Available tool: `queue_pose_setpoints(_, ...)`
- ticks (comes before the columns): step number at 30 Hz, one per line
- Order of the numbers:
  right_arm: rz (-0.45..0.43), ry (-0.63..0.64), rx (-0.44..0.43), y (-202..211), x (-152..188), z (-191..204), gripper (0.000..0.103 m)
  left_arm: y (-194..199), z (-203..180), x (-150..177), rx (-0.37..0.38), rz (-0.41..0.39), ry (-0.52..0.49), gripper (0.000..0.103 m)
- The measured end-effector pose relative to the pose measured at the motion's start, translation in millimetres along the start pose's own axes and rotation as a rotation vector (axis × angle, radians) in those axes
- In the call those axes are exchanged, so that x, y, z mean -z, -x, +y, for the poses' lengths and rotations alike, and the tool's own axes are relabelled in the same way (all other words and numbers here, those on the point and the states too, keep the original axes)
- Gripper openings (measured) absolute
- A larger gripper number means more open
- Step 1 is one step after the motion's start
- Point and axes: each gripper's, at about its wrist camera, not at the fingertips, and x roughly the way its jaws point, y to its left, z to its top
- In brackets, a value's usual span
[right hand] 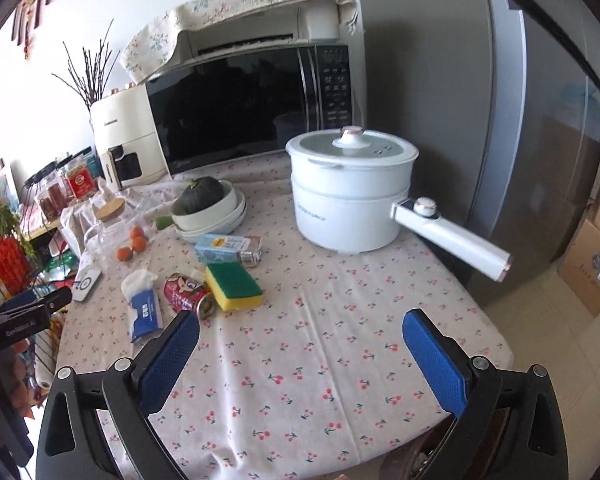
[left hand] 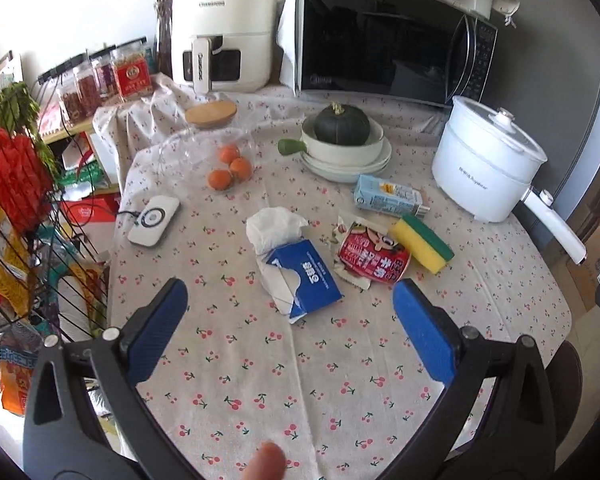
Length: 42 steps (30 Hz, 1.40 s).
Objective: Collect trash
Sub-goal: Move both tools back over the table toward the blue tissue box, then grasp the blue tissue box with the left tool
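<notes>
A crushed red can lies on its side on the cherry-print tablecloth, on a torn wrapper. A light blue drink carton lies behind it. A blue tissue pack with white tissue sticking out lies left of the can. My left gripper is open and empty, just short of the tissue pack. My right gripper is open and empty above the cloth, with the red can, tissue pack and carton ahead to its left.
A yellow-green sponge lies beside the can. A white electric pot with a long handle stands at the right. Stacked bowls holding a squash, oranges, a white device, a microwave and an air fryer stand behind. A wire rack is at the left.
</notes>
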Motion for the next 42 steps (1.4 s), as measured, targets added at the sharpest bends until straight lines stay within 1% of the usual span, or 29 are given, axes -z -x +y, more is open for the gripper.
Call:
queue_pose_setpoints(1,0.032,-0.009,-0.012,-12,0,0,0.102,-10,0,0,0.008,0.030,-0.001,0.101)
queue_pose_setpoints(3,0.090,-0.028,-0.038,-32,2,0,0.102,-31,-1,2,-0.003,0.090,0.003,0.098)
queue_pose_setpoints(6,0.149,-0.042,-0.050,-57,6,0,0.102,-58,-1,2,-0.018,0.146,0.036,0.098)
queue_pose_setpoints(9,0.169,-0.037,-0.033,-73,11,1,0.102,-80,-3,1,-0.032,0.183,0.082,0.098)
queue_pose_setpoints(12,0.225,-0.076,-0.064,-91,14,-3,0.102,-99,-10,0,-0.035,0.211,0.107,0.098)
queue_pose_setpoints(15,0.258,-0.111,-0.064,-104,16,-8,0.102,-115,-18,-1,-0.047,0.232,0.121,0.098)
queue_pose_setpoints(17,0.265,-0.127,-0.055,-111,16,-13,0.102,-125,-20,-1,-0.053,0.243,0.132,0.094)
queue_pose_setpoints(19,0.273,-0.148,-0.052,-115,17,-17,0.102,-134,-22,0,-0.064,0.257,0.138,0.084)
queue_pose_setpoints(20,0.278,-0.154,-0.050,-117,18,-19,0.102,-139,-22,1,-0.071,0.264,0.141,0.081)
queue_pose_setpoints(22,0.281,-0.154,-0.043,-119,19,-21,0.102,-146,-22,3,-0.083,0.274,0.145,0.072)
queue_pose_setpoints(24,0.277,-0.142,-0.036,-120,19,-21,0.102,-153,-22,4,-0.084,0.287,0.153,0.065)
queue_pose_setpoints(25,0.277,-0.134,-0.032,-120,19,-20,0.102,-156,-21,5,-0.082,0.293,0.157,0.059)
queue_pose_setpoints(27,0.275,-0.121,-0.026,-119,20,-19,0.102,-155,-20,6,-0.059,0.291,0.170,0.053)
queue_pose_setpoints(31,0.264,-0.075,-0.015,-116,21,-11,0.102,-145,-19,5,-0.032,0.278,0.168,0.050)
queue_pose_setpoints(37,0.253,-0.022,-0.045,-107,20,14,0.102,-115,0,6,-0.031,0.246,0.167,0.049)
queue_pose_setpoints(42,0.291,-0.054,-0.095,-124,19,54,0.102,-91,19,7,-0.069,0.218,0.111,0.049)
